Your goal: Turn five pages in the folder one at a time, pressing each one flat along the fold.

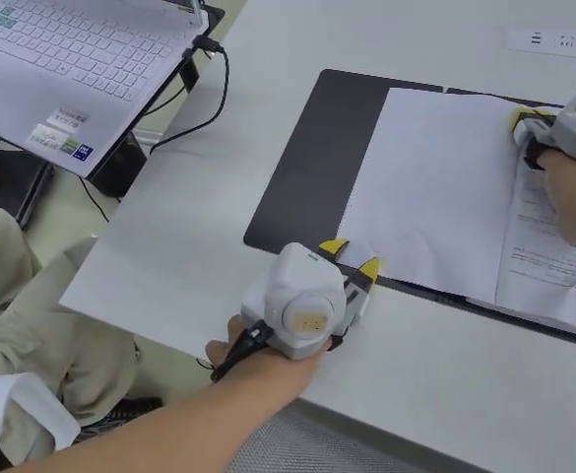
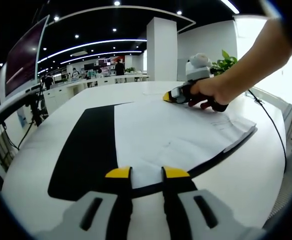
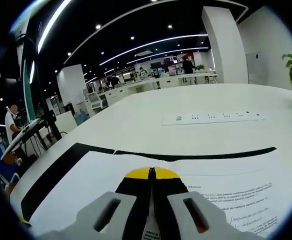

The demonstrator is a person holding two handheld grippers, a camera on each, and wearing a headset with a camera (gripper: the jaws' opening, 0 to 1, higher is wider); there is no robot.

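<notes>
While folder lies open, left tongs face it.

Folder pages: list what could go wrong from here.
1. The right gripper, shut, has its tips down by the fold beside the printed page; a hard drag could crease or tear the paper.
2. The left gripper sits open at the near edge of the turned page; closing there could crumple that edge or shift the folder.
</notes>
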